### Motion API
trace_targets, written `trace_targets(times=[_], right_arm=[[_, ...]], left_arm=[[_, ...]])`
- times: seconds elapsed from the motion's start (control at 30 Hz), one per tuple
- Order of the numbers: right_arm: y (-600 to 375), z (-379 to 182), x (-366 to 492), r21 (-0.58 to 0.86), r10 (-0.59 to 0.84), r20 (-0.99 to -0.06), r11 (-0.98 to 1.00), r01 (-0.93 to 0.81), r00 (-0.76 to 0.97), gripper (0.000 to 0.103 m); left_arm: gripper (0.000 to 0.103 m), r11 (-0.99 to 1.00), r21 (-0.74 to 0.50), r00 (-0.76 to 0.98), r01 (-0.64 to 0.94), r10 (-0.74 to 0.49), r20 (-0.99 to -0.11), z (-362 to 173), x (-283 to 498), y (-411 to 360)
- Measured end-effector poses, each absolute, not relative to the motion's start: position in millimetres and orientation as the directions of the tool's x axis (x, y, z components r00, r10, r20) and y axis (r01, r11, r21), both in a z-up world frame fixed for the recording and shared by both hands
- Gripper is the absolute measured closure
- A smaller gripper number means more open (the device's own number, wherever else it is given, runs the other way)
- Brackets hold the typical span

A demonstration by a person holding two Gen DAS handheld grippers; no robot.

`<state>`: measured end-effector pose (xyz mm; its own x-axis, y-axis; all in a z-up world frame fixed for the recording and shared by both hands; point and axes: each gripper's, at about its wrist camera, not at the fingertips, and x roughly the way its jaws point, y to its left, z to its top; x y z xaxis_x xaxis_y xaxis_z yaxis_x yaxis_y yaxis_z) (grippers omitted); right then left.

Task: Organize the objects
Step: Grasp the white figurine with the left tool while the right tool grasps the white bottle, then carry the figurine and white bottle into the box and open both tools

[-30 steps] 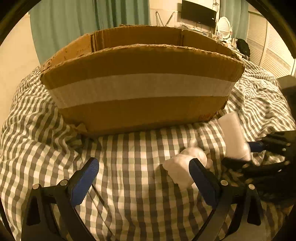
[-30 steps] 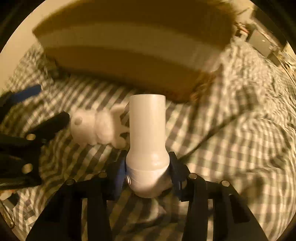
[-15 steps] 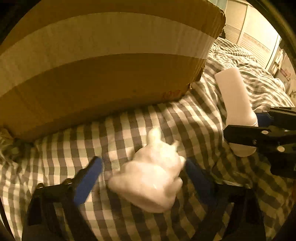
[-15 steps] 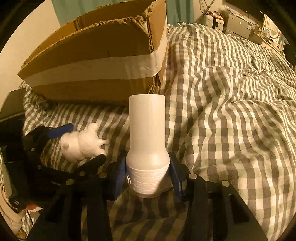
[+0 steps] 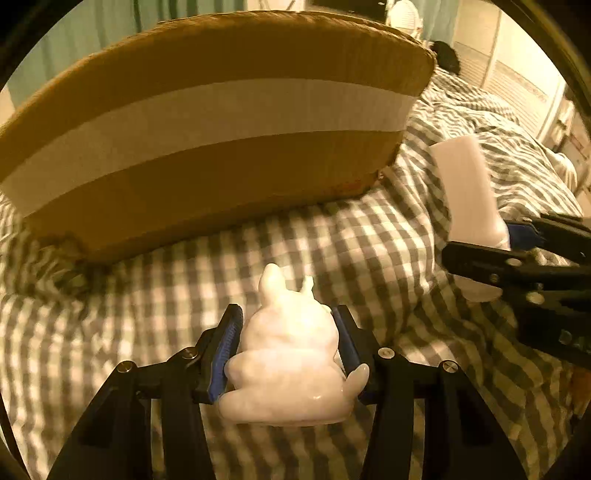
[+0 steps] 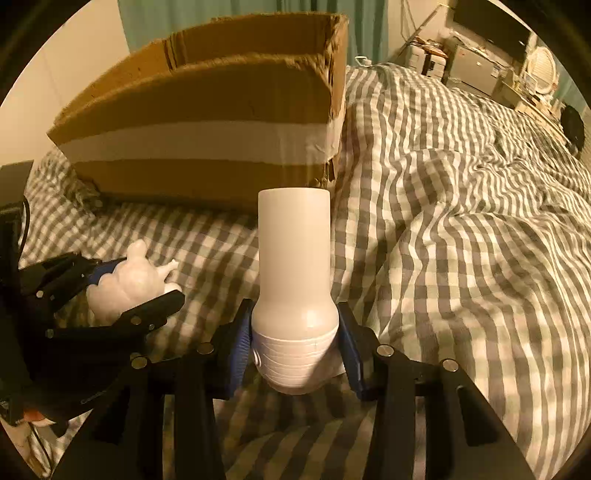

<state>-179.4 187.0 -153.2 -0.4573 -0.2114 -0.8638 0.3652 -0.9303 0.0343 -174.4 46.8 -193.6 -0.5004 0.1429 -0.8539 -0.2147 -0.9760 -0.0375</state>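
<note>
A white rabbit-like figurine (image 5: 291, 350) lies on the checked bedcover in front of a brown cardboard box (image 5: 207, 155) with a white tape band. My left gripper (image 5: 288, 312) is closing around it, and both blue pads touch its sides. The right wrist view shows the same figurine (image 6: 125, 284) at the left. My right gripper (image 6: 293, 310) is shut on the ribbed lower end of a white bottle (image 6: 293, 258), which points toward the box (image 6: 207, 147). In the left wrist view that bottle (image 5: 465, 192) hangs just right of the box's corner.
The grey-and-white checked bedcover (image 6: 443, 221) spreads in rumpled folds to the right of the box. Green curtains (image 6: 229, 11) hang behind the box. Shelves and small furniture (image 6: 480, 62) stand at the far right beyond the bed.
My left gripper moved right and down over the figurine and its jaws narrowed until the pads reached its sides. The right gripper lifted the bottle slightly and rolled.
</note>
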Motion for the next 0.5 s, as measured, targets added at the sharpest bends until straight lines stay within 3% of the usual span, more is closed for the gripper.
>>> trace_targets(times=[0.5], right_arm=[[162.4, -102.1, -111.2, 0.012, -0.249, -0.799, -0.917, 0.399, -0.547, 0.06]], left_arm=[[0.051, -0.987, -0.038, -0.647, -0.155, 0.131, -0.751, -107.7, -113.9, 9.2]])
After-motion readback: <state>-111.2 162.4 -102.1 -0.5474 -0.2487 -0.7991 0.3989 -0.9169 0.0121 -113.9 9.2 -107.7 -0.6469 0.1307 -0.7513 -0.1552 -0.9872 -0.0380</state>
